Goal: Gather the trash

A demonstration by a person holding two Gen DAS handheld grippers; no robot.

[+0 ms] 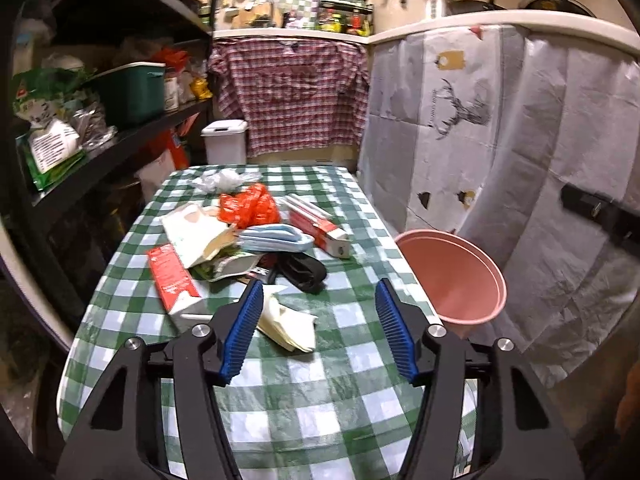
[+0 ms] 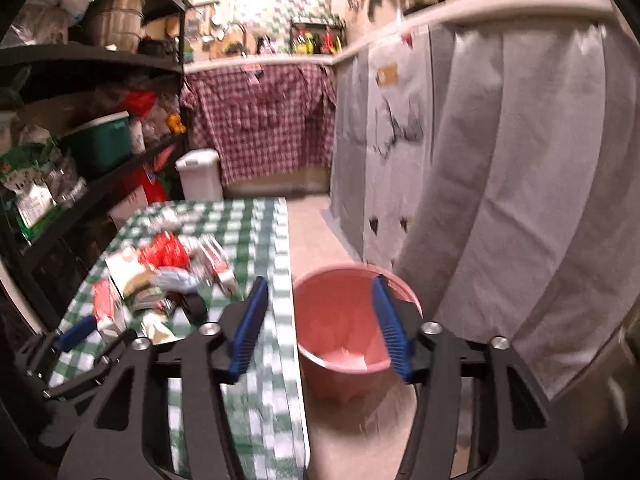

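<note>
Hand-held gripper agape above pink bucket

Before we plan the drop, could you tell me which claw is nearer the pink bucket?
Right. The right claw is open above the bucket; the left claw hovers open over the table beside it.

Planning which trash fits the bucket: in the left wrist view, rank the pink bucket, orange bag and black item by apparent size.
1. pink bucket, largest, though it is also nearest the camera.
2. orange bag
3. black item

The last two look close; the black item is partly hidden, so their order is unsure.
</note>
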